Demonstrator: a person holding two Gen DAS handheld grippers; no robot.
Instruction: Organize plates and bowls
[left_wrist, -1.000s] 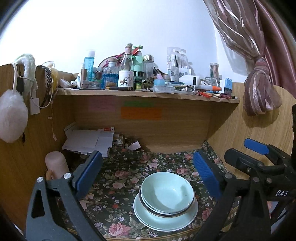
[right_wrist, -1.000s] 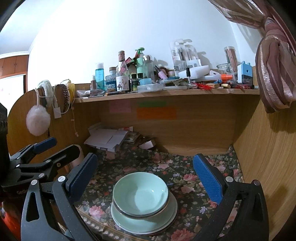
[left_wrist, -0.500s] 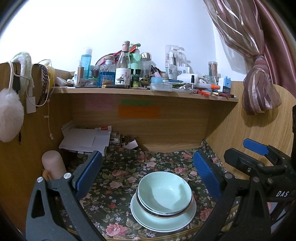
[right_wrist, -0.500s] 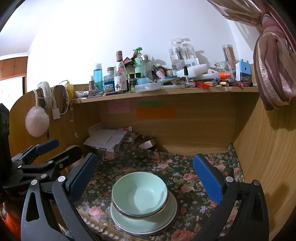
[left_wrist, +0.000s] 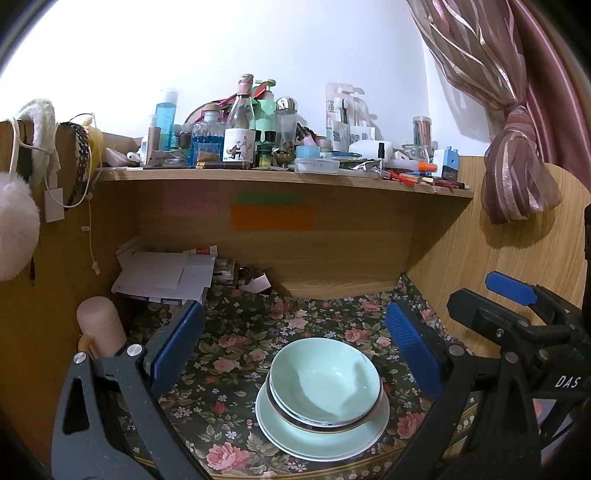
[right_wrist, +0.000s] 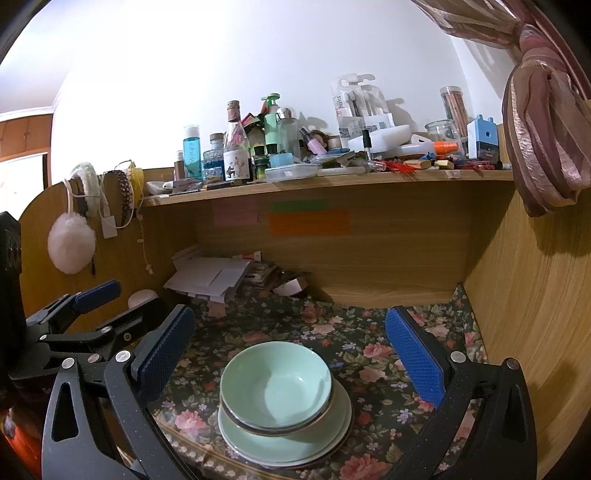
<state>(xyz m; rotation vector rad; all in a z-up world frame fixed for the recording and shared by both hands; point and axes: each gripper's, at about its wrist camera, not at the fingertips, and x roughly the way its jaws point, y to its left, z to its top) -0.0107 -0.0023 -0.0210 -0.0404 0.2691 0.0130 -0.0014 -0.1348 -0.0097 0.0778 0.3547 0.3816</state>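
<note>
Left gripper (left_wrist: 293, 341): jaws wide, holding nothing, poised above the tabletop (left_wrist: 229, 373).
Right gripper (right_wrist: 290, 345): jaws wide too, empty, just beside the left one.
Bowls (left_wrist: 325, 380): pale green, dark-rimmed, nested on a matching plate (left_wrist: 321, 437) near the tabletop's front edge.
Risk: glossy glaze could slip from the pads; the top bowl sits off-centre, so a nudge may tip the stack over that edge.

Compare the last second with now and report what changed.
Little changed. The left gripper drifted slightly, so the bowl and plate sit further left and lower in its view. Nothing was gripped or released; both grippers stay open, right gripper steady, stack untouched.
</note>
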